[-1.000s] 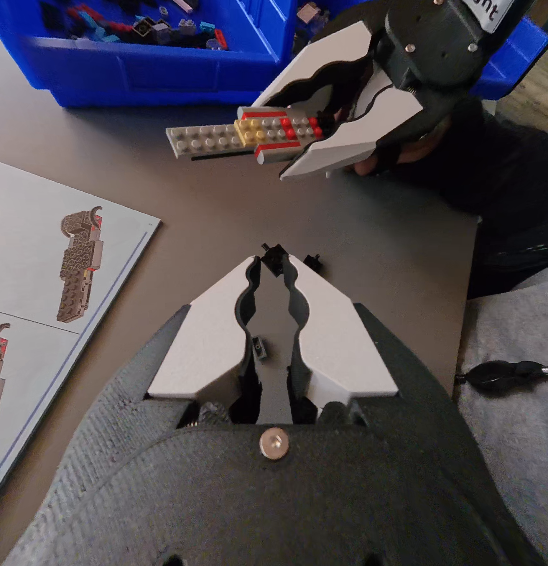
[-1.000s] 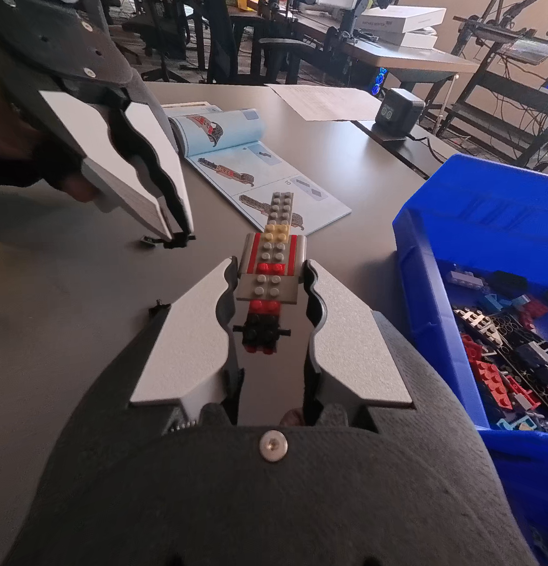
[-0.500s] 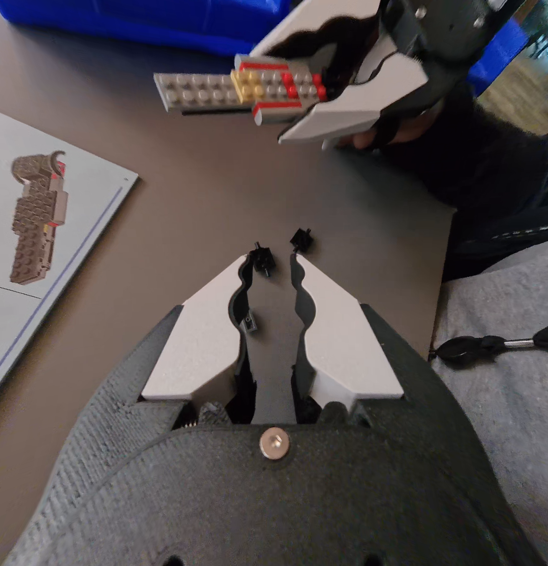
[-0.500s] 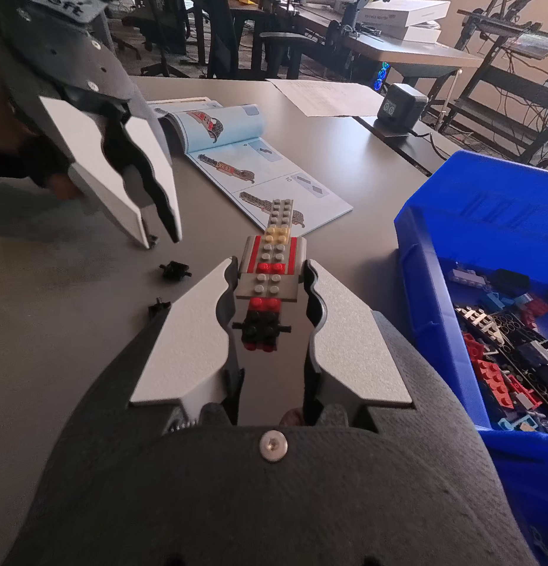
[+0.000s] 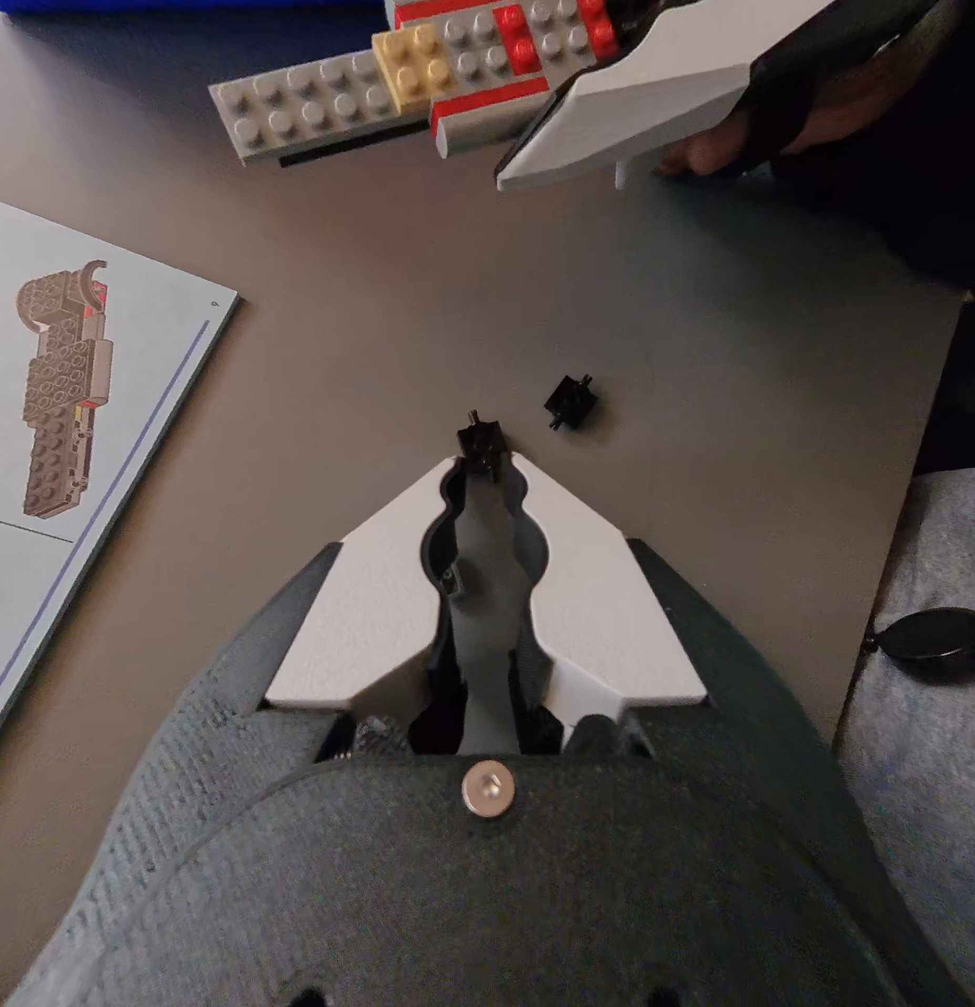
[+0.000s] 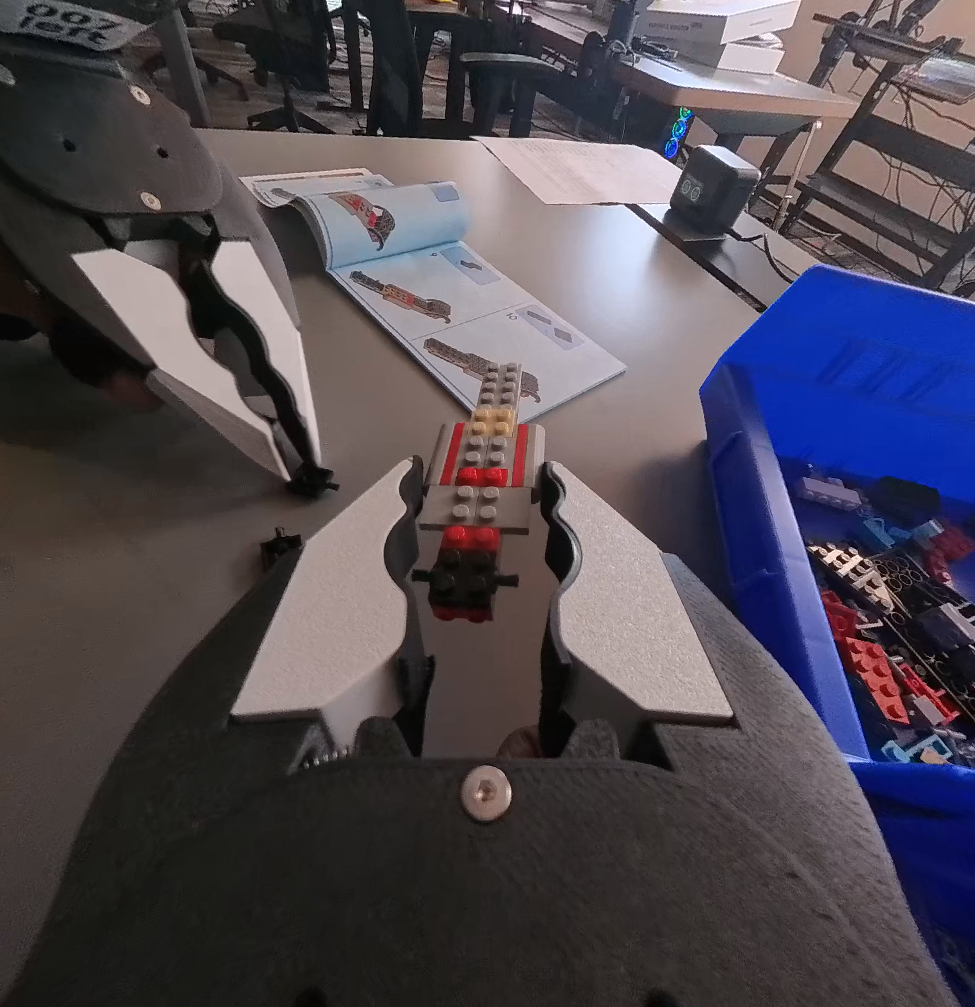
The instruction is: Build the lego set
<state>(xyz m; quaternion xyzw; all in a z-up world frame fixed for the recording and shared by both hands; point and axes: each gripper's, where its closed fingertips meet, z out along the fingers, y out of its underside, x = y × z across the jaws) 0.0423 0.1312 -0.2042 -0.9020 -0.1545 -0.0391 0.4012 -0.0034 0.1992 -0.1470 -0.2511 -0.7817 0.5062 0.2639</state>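
Left gripper (image 5: 482, 463): fingers are pinching a small black piece (image 5: 478, 442) at their very tips, narrow gap, the piece sitting at or just above the tabletop (image 5: 365, 305); contact with the surface cannot be told.
Right gripper (image 6: 477, 474): fingers are clamping the half-built model (image 6: 488, 474) by its grey and red middle, holding it level above the tabletop with the long grey end pointing away.
Model make-up: grey studded plates, a tan block, red stripes and red bricks, and a black pinned piece with red bricks under it at the near end.
Second black piece (image 5: 571, 402): lying loose on the tabletop just beside the left fingers, untouched.
Another small dark part (image 5: 453, 578): showing between the left fingers farther back; whether it is lying on the tabletop cannot be told.
Instruction booklet (image 6: 458, 305): lying open beyond the model, showing longer, fuller builds.
Blue bin (image 6: 834, 436): sitting to the right, holding many loose bricks.
Progress: judging early to middle. A core strip is assembled; the pinned pieces are not yet all mounted, and the bin stock suggests much is left.
Step in hand: likely picking up the black piece to join it to the model.
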